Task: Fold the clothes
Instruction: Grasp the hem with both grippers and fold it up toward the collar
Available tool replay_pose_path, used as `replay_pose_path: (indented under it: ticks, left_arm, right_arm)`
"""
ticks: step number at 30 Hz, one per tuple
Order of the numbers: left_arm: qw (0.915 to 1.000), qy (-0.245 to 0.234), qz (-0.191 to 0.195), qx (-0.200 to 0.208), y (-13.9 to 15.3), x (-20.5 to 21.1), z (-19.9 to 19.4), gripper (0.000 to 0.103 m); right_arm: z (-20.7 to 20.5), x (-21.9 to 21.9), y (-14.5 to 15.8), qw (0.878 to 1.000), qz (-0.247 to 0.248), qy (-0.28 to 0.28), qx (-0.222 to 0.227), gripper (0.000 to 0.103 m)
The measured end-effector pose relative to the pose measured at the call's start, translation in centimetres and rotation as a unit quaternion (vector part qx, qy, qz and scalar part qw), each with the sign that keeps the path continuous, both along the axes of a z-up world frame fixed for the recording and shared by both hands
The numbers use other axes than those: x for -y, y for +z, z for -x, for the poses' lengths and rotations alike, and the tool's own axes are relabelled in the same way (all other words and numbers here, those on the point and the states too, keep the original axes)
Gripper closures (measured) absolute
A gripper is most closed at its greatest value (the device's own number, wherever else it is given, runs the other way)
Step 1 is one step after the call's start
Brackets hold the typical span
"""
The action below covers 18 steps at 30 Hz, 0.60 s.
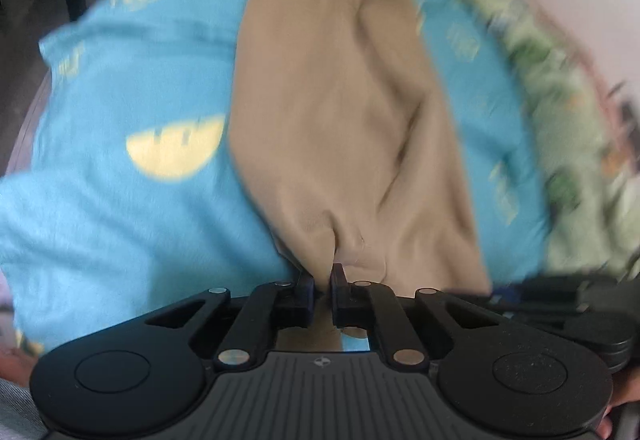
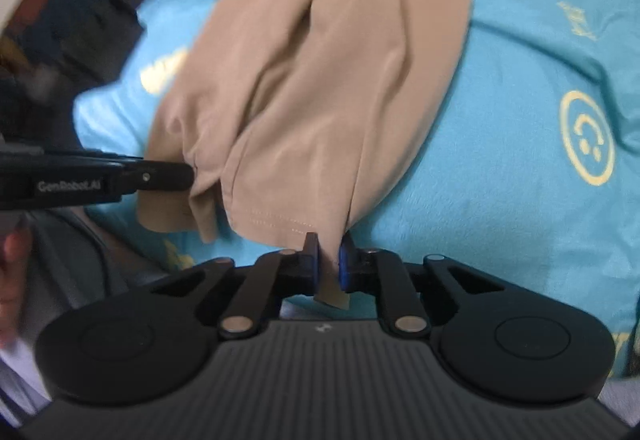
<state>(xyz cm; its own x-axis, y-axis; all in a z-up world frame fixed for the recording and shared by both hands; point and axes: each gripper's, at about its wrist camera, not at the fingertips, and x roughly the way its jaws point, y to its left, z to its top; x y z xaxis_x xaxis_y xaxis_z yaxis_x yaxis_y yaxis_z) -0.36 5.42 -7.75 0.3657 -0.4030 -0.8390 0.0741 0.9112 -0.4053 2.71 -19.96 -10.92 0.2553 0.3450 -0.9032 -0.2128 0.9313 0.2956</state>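
Nearest our left camera, the left gripper point(image 1: 323, 282) has its jaws drawn together on a bunched fold of the tan garment point(image 1: 340, 112); cloth shows both in front of the dark pads and behind them, so we record this tool as clamped on the fabric. Our right gripper point(image 2: 329, 254) is likewise closed on the garment point(image 2: 320, 88), pinching a lower corner beside the stitched hem, with a small flap of cloth poking out behind its blue pads.

We find the tan garment lying lengthwise on a blue blanket point(image 1: 120, 80), reaching away from both tools toward the far side, with long creases running down its middle. The blanket carries a yellow smiley face print point(image 2: 586, 138) and similar yellow marks elsewhere.

From the right camera we note the left gripper point(image 2: 188, 176) entering from the left edge, its black tip touching the gathered near-left edge of the garment, just beside the corner we hold with the right. From the left camera, the right tool is only a dark shape at the right edge.

A green patterned cloth point(image 1: 560, 112) lies along the blanket's right side in the left view, heavily blurred. Part of a person's hand point(image 2: 14, 268) shows at the left edge of the right view.
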Motion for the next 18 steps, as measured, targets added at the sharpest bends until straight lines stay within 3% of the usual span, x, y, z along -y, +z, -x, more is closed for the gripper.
replay_pose_path:
  ticks: [4,9,13,18]
  left_arm:
    - [0.9972,0.035,0.065,0.016,2.5,-0.3,-1.6,0.095]
    - [0.9874,0.064,0.14,0.039,6.9,-1.9,-2.6,0.095]
    - [0.9821,0.063,0.152,0.091,10.6,-2.2,-2.7,0.096]
    - [0.9804,0.055,0.146,0.12,13.4,-1.8,1.2,0.096]
  right_arm:
    - [0.7,3.4,3.8,0.995,-0.067,-0.041,0.056,0.091]
    - [1.2,6.2,9.5,0.981,-0.128,-0.082,0.12,0.091]
    - [2.1,6.2,12.9,0.97,-0.151,-0.094,0.166,0.091]
    - [3.4,7.1,14.3,0.964,-0.162,-0.09,0.192,0.092]
